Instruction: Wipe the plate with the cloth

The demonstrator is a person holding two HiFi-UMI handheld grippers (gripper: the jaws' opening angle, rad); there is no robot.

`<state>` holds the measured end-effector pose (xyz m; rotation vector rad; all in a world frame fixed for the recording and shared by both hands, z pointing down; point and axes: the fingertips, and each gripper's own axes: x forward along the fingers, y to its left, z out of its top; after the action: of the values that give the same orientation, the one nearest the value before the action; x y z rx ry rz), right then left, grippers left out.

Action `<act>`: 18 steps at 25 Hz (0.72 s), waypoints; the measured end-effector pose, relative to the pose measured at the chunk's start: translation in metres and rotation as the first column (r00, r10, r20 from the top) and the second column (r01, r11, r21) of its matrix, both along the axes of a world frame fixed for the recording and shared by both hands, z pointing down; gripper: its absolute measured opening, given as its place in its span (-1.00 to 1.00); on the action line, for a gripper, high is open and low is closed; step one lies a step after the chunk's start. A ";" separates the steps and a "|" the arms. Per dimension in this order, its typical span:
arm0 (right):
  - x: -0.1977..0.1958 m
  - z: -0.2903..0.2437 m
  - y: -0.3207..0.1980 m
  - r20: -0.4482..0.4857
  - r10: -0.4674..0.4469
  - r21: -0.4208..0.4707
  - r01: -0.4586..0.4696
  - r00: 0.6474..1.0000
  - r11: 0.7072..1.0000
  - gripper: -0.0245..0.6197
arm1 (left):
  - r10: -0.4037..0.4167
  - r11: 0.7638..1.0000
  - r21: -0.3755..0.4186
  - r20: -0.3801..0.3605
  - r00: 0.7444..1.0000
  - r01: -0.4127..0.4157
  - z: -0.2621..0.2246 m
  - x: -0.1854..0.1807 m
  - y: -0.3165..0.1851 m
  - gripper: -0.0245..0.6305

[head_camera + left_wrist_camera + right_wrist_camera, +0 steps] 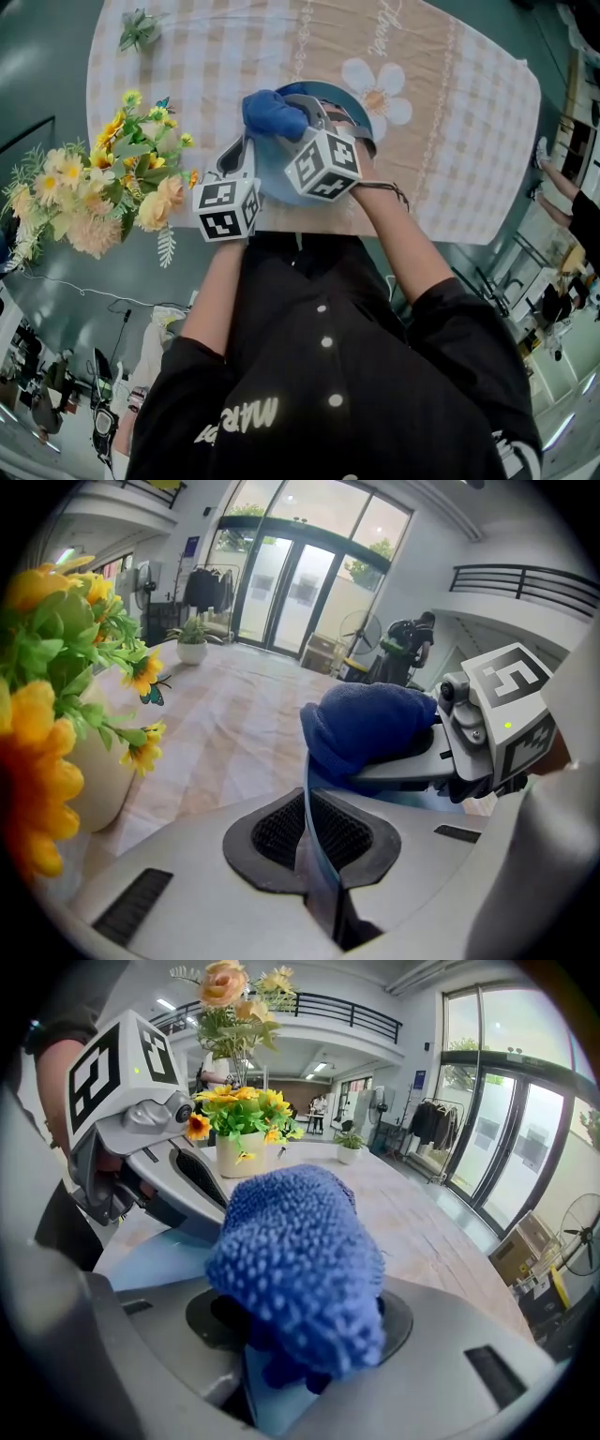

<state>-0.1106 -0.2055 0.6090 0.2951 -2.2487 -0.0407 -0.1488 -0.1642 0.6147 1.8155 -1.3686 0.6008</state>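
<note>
Two grippers are engaged. The left gripper (pixel 309 847) is almost closed, its pads clamping the rim of the pale blue round plate (pixel 277 176). The right gripper (pixel 291 1354) clamps the bunched dark blue nubby cloth (pixel 300 1265) (against the plate). The plate sits over the near edge of the beige checked tablecloth (pixel 450 141), beside the yellow flower bouquet (pixel 98 192).

Large open hall, studio or showroom type, as we read it: tall glass doors (pixel 281 583), mezzanine railing (pixel 337 1012), clothes rack (pixel 427 1124), standing fan (pixel 361 628). We noted checked-cloth table (pixel 478 131), flower vase (pixel 234 1155), grey floor (pixel 47 75).
</note>
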 end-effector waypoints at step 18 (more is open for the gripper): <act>0.041 0.003 -0.010 -0.087 0.057 -0.044 -0.060 0.995 0.997 -0.31 | -0.012 1.000 -0.008 -0.006 1.000 0.012 0.000 -0.001 0.001 -0.82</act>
<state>-0.0696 -0.2152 0.6117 0.3282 -2.1516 0.0291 -0.1496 -0.1637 0.6150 1.7998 -1.3703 0.5935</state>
